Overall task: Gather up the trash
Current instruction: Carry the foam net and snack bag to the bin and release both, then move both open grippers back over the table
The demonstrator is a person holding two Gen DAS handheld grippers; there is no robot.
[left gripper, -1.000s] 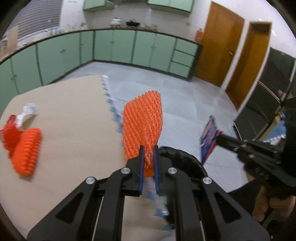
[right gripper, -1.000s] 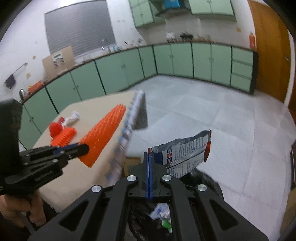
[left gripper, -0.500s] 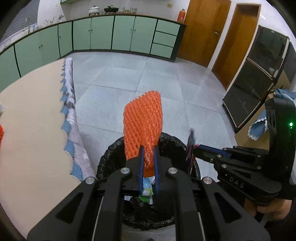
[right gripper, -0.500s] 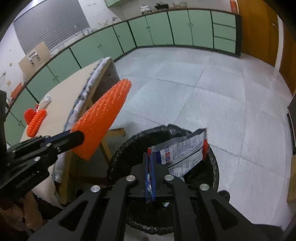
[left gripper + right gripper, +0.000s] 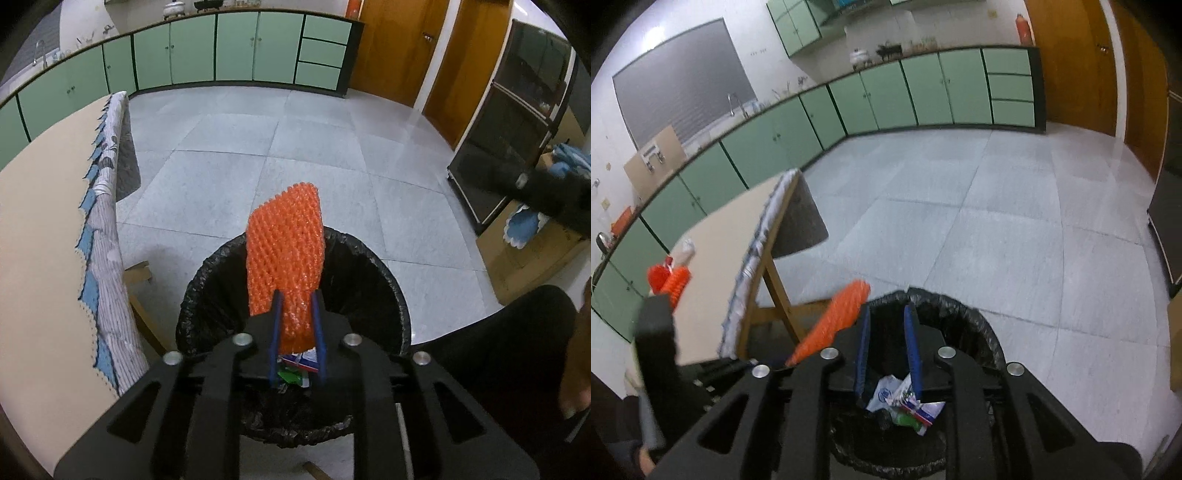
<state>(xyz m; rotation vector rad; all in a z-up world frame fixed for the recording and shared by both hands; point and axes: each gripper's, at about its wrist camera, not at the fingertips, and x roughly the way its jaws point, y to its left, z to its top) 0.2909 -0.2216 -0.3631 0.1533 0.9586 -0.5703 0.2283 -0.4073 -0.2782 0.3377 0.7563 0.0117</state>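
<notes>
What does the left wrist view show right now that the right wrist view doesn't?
Only the left wrist view: the left tool with its fingers around the orange foam net's lower end, above the bin. Only the right wrist view: the right tool open and empty, and more orange trash on the table. Both show the black-lined trash bin with wrappers inside.

The orange foam net (image 5: 286, 254) is showing a bumpy, slightly glossy mesh surface above the bin. The bin liner (image 5: 373, 266) is looking like thin, crinkled black plastic with a dull sheen. Beside the bin, the desk (image 5: 40, 236) is showing a smooth matt beige top, edged with patterned cloth (image 5: 105, 236). The floor (image 5: 310, 147) beyond the bin is gleaming as polished speckled stone tile. The left hand-held gripper (image 5: 295, 332) is looking like matt black plastic with shiny metal screws.
</notes>
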